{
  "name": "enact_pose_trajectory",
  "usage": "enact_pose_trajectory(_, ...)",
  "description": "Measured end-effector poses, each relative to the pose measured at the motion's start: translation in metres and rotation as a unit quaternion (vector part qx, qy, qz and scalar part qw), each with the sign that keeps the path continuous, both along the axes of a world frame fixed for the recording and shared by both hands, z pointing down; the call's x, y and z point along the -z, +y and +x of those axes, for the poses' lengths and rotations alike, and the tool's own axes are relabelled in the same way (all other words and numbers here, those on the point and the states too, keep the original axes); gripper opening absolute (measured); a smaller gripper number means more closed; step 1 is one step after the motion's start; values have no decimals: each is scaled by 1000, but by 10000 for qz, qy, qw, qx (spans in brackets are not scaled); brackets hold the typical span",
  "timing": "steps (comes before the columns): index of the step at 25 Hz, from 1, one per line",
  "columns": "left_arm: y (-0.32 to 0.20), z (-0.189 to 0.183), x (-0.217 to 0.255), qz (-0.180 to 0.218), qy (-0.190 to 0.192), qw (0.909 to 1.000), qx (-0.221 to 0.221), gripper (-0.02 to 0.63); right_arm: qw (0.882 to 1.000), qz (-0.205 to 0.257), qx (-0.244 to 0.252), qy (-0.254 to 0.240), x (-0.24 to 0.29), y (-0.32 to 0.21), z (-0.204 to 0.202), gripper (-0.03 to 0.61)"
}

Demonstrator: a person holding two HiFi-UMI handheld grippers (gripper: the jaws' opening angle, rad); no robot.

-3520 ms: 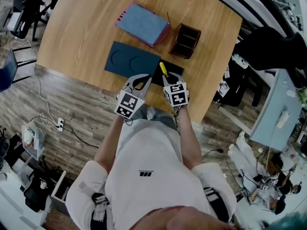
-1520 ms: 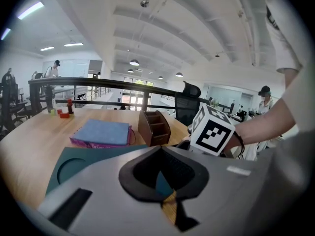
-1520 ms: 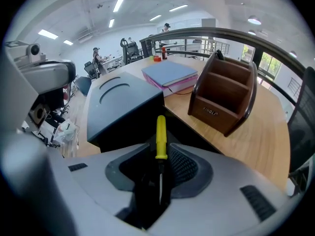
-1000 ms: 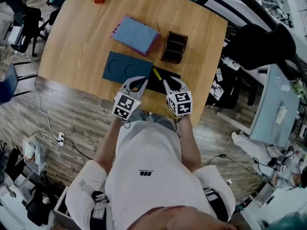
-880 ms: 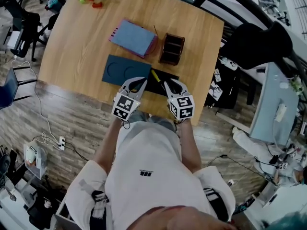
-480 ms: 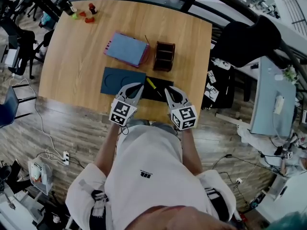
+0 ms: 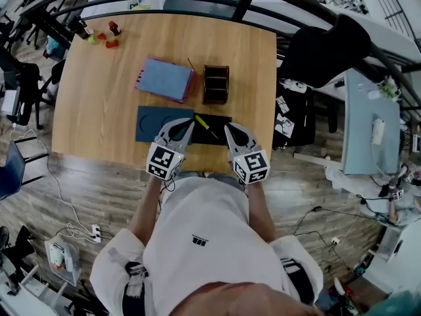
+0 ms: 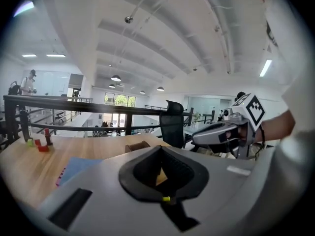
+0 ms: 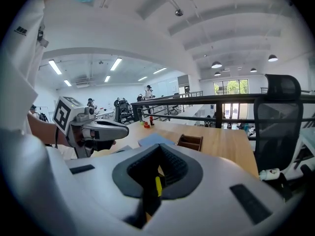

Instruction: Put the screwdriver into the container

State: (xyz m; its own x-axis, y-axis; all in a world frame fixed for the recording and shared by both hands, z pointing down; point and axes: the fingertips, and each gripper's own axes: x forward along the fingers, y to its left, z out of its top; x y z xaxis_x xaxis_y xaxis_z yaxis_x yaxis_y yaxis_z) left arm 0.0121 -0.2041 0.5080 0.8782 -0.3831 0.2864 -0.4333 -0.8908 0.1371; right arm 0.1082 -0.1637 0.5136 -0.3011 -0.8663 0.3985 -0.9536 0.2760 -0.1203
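The screwdriver (image 7: pixel 200 121), yellow-handled, lies slanted on a black tray (image 7: pixel 220 120) at the table's near edge. It lies between my two grippers, and neither holds it. My left gripper (image 7: pixel 190 122) hovers just left of it, shut and empty. My right gripper (image 7: pixel 228 128) is to its right; its jaws have just been closing and now meet with nothing between them. In the right gripper view the yellow handle (image 9: pixel 158 186) shows through the gap under the joined tips (image 9: pixel 158 146). The brown compartmented container (image 7: pixel 215 84) stands behind the tray.
A blue notebook (image 7: pixel 164 79) lies left of the container, and a dark blue mat (image 7: pixel 152 124) sits beside the tray. Small red and green toys (image 7: pixel 108 38) are at the far left corner. A black office chair (image 7: pixel 322 41) stands off the table's right side behind a railing.
Both grippers have lifted off the table towards me. The right jaws have gone from spread to shut. The screwdriver stays on the tray.
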Motion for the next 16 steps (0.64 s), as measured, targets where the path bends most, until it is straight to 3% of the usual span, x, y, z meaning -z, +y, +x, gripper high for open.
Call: enact_pose_trajectory(16, 3, 10, 14, 81, 85, 9995, -304, 9, 9993, 154, -335, -41, 16, 3, 8, -5)
